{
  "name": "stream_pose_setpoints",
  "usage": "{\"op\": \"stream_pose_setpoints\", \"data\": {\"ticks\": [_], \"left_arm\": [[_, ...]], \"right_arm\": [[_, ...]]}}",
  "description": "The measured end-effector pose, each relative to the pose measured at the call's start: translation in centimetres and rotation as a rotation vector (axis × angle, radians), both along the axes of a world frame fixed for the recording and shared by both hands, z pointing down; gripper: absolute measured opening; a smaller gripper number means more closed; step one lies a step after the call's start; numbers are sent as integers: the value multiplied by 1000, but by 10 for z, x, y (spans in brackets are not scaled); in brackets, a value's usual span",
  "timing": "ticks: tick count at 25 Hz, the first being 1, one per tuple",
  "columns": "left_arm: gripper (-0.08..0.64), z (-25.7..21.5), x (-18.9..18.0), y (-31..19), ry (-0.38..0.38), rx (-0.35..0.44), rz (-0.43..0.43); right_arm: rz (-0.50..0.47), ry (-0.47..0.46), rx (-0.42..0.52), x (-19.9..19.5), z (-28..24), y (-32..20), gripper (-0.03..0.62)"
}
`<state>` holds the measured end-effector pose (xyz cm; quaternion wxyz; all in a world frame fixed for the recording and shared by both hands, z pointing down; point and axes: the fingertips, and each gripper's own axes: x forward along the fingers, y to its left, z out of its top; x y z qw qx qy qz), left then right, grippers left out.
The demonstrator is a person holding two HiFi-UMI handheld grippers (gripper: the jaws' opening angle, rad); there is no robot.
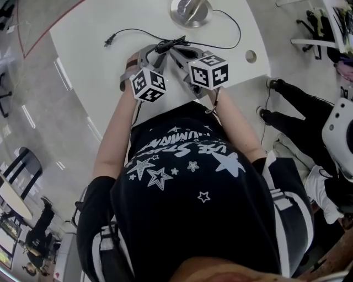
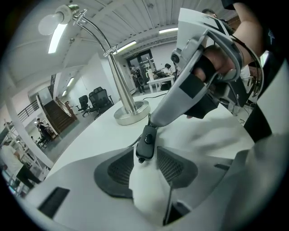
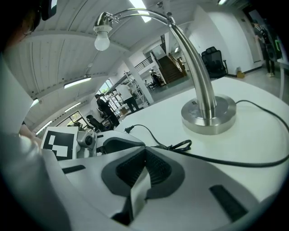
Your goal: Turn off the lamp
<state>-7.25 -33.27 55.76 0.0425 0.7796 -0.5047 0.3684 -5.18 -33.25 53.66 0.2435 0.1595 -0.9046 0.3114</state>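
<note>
Lamp base (image 1: 190,12): on the tabletop (image 1: 94,49), at its far side.
Cord (image 3: 216,157): runs from the base across the tabletop toward the person.
Plug (image 1: 109,39): loose on the tabletop, off to the left.
Inline switch (image 2: 146,143): between the jaw tips of the left hand-held gripper (image 1: 151,52).
Right hand-held gripper (image 1: 179,50): just beside the left one, tips converging.

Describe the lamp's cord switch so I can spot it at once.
From the chrome lamp base on the white table, follow the black cord toward the person. The switch lies between the left gripper's open jaws, the right gripper's tip at its far end. Unlike the plug at the cord's loose end, it is an oblong block with a round button.
</note>
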Motion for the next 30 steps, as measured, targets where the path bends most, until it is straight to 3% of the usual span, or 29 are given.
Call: {"op": "stream_pose_setpoints", "data": {"ticks": [11, 30], "left_arm": [[138, 7, -2, -5, 4, -28, 4], [127, 9, -1, -3, 53, -86, 17]], "right_arm": [[-74, 73, 41, -14, 14, -1, 5], [-95, 76, 4, -12, 24, -7, 5]]}}
